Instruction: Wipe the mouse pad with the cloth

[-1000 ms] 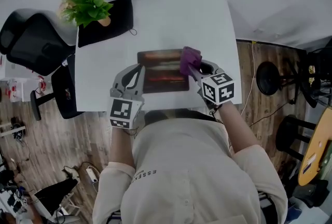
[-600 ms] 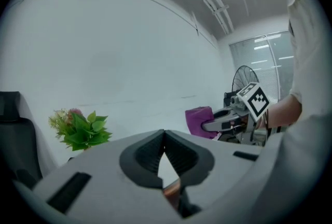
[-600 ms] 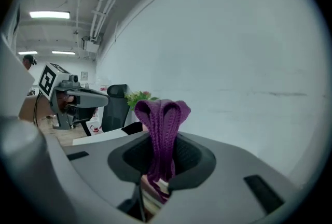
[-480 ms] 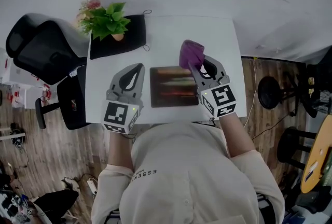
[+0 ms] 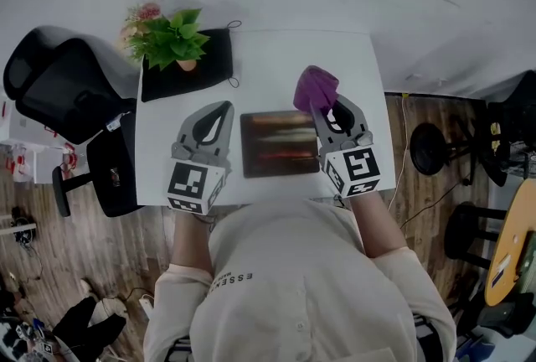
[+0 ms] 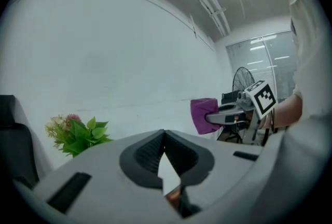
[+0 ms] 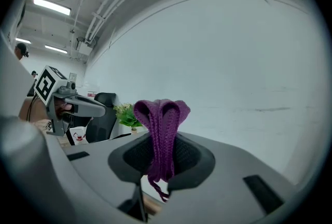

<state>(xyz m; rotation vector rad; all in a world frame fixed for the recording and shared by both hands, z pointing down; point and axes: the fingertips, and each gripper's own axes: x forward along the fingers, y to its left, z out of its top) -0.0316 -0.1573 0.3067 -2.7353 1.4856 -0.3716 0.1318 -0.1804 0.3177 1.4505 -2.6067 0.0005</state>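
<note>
While the cloth (image 5: 316, 87) is at the pad's (image 5: 279, 144) far right corner, wiping needs contact.
The right hand-held gripper (image 5: 321, 107) clamps the folded cloth; the left hand-held gripper (image 5: 222, 106), jaws together and empty, sits beside the pad. I would lower the cloth flat and sweep in overlapping strokes.

The cloth (image 5: 316, 88) is a matt, ribbed purple knit. The mouse pad (image 5: 279, 144) looks smooth, the table (image 5: 268, 59) matt white, and the floor (image 5: 100, 251) wood-grained planks.
</note>
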